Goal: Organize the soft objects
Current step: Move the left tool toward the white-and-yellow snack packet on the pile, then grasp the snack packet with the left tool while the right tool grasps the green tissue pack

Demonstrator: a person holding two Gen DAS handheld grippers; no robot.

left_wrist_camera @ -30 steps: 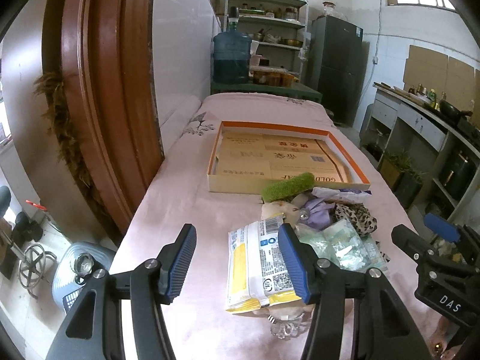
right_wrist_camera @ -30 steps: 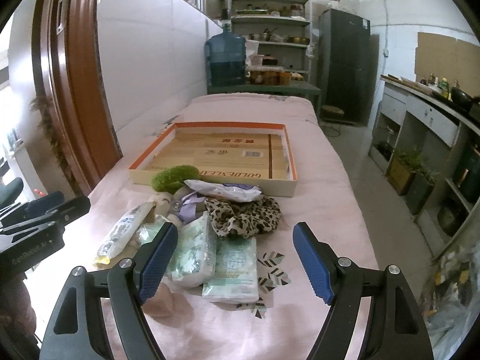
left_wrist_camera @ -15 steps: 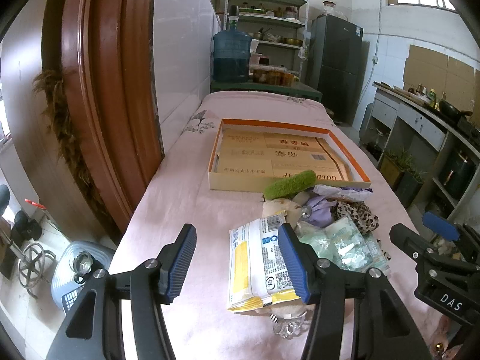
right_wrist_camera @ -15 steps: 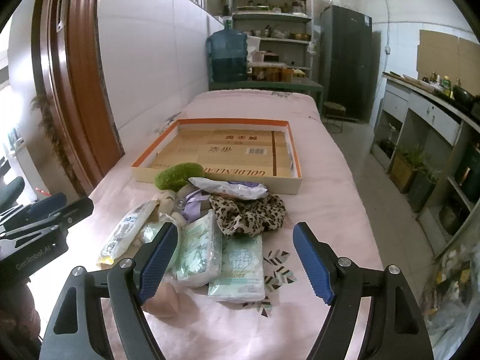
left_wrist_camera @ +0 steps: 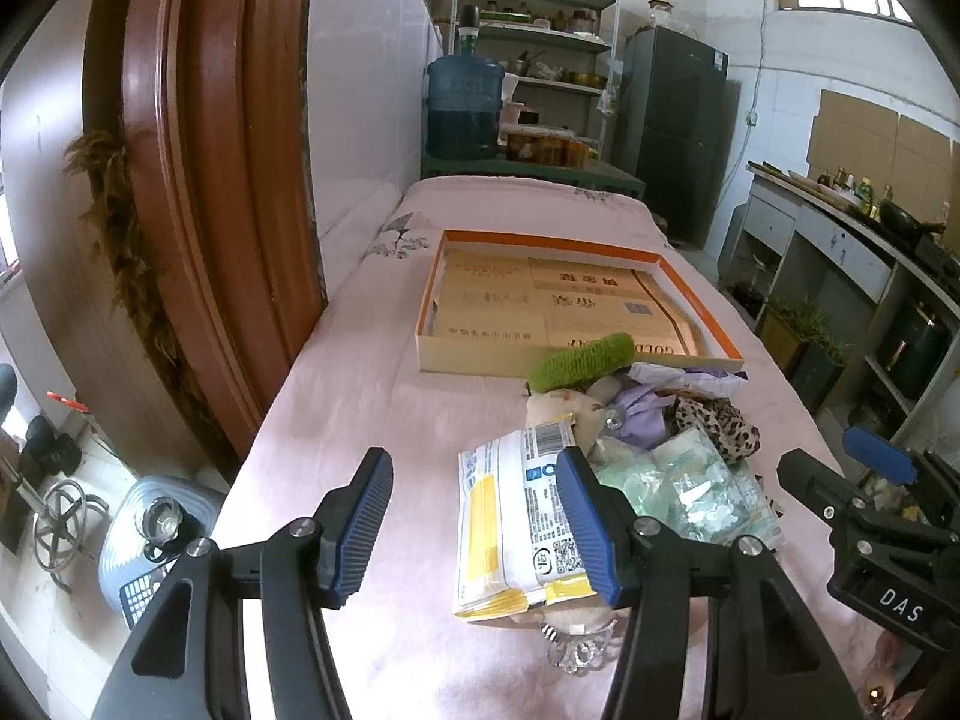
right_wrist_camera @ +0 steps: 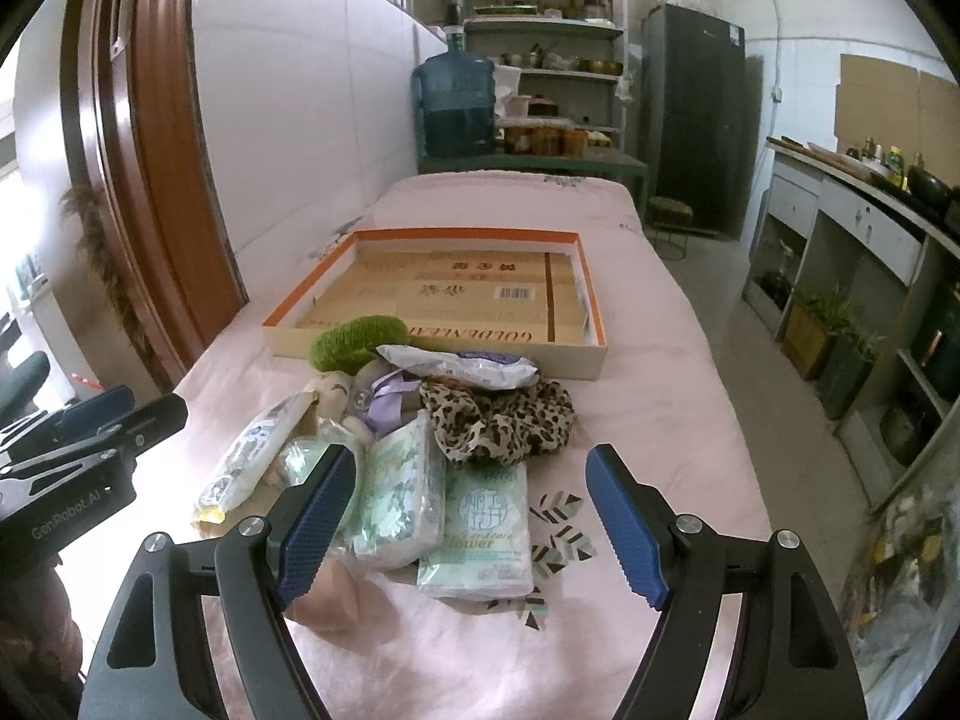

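A pile of soft things lies on the pink-covered table (right_wrist_camera: 648, 396): a green knitted piece (right_wrist_camera: 357, 339), a leopard-print cloth (right_wrist_camera: 498, 420), green tissue packs (right_wrist_camera: 477, 525), a white and yellow wipes pack (left_wrist_camera: 516, 516), a purple bow and a small plush. Behind the pile sits a shallow cardboard tray (right_wrist_camera: 591, 354) with an orange rim, holding nothing. My left gripper (left_wrist_camera: 474, 525) is open, hovering left of the pile with nothing between its fingers. My right gripper (right_wrist_camera: 468, 525) is open above the tissue packs, apart from them.
A brown wooden door frame (left_wrist_camera: 198, 180) and white wall run along the table's left side. Shelves, a blue water jug (right_wrist_camera: 456, 108) and a dark fridge (right_wrist_camera: 690, 120) stand beyond the far end. A counter (right_wrist_camera: 870, 222) runs along the right, with floor between.
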